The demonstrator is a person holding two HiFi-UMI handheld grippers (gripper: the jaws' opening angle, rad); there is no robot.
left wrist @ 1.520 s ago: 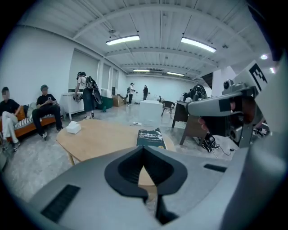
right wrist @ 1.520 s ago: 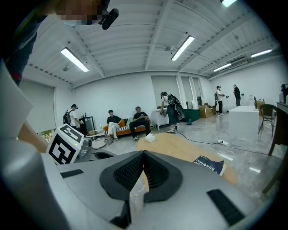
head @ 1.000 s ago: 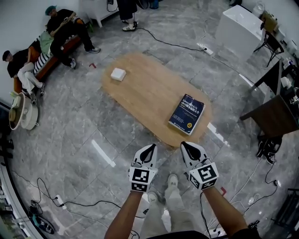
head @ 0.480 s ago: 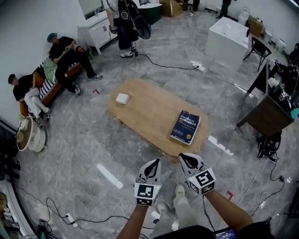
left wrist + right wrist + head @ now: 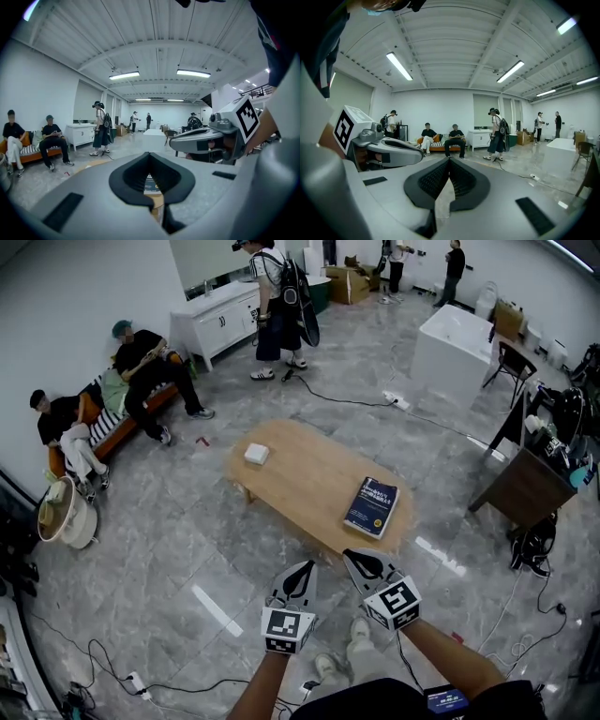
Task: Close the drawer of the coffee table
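Note:
The oval wooden coffee table [image 5: 300,474] stands on the grey floor ahead of me, with a blue book [image 5: 371,506] at its near right end and a small white box [image 5: 256,454] at its far left. No drawer shows from this side. My left gripper [image 5: 305,568] and right gripper [image 5: 354,557] hover side by side just short of the table's near edge, both shut and holding nothing. In the left gripper view the book [image 5: 151,183] peeks through the hollow below the shut tips [image 5: 150,153]. The right gripper view looks past its shut tips [image 5: 450,159] at the room.
Two people sit on a bench [image 5: 112,399] at the left wall, and another person [image 5: 279,306] stands near a white cabinet [image 5: 216,320]. A white block [image 5: 450,343] and a dark desk [image 5: 525,488] stand at the right. Cables [image 5: 159,681] trail over the floor by my feet [image 5: 361,638].
The head view has pulled back and lifted, so the table looks smaller and farther and more of the room shows. Both grippers stay shut, side by side before the table's near end.

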